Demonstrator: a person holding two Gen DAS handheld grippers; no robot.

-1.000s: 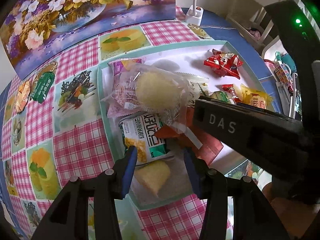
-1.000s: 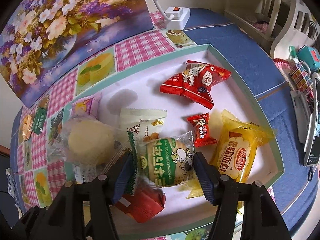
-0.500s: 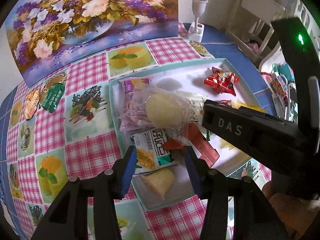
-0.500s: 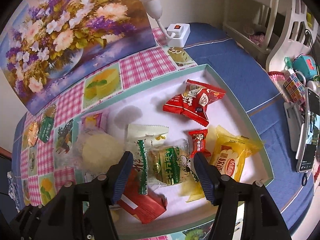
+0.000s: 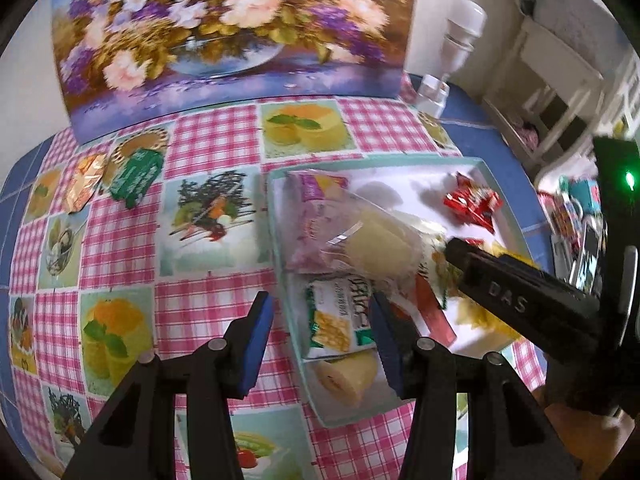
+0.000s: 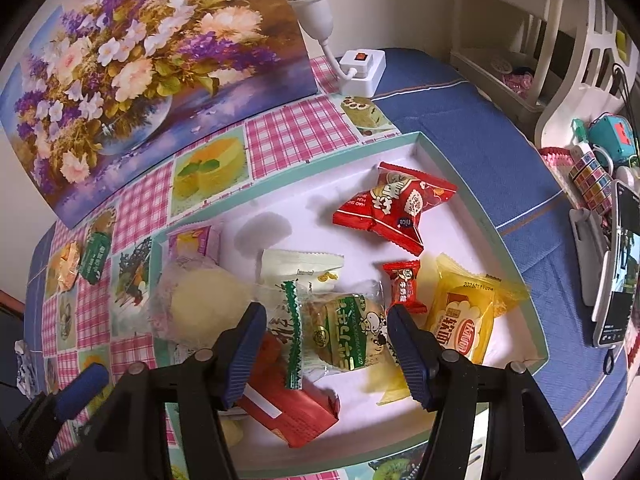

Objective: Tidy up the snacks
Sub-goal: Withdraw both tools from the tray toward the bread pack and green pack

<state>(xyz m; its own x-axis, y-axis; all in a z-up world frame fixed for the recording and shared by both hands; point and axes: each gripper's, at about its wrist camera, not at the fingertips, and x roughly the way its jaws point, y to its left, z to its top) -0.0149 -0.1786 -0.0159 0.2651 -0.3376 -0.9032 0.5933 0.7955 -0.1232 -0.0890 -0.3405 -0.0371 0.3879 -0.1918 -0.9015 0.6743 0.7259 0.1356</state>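
A table (image 6: 460, 128) draped in blue cloth carries a pink-checked oilcloth (image 5: 208, 140) printed with cakes and fruit, a flower painting (image 6: 132, 64) propped against the pale wall behind it, and a white lamp base with a switch (image 6: 362, 70) beside the painting. On the oilcloth sits a shallow mint-rimmed white tray (image 6: 452, 164) full of wrapped snacks. I can read "nice" on the big red crimped packet (image 6: 394, 206) at the far side; the yellow pillow pack (image 6: 466, 314) shows a date stamp and red Chinese lettering, and the little red sweet (image 6: 404, 286) lies just beside it. Both my tools point steeply down at the tray. My right gripper (image 6: 326, 354) hovers with its blue pads spread to either side of the clear-wrapped round bun with a green label and cartoon cow (image 6: 346, 334), not pressing it. My left gripper (image 5: 320, 338) hangs over the tray's near corner; its jaws have just been opening, and they stand apart with the green-and-white cracker packet (image 5: 338, 320) showing between them, untouched. Its left pad is over the oilcloth, outside the rim. The word "DAS" is moulded on my right tool's black body. Off the tray, a green wrapper (image 5: 136, 178) and an orange foil one (image 5: 82, 188) lie on the oilcloth near the painting.
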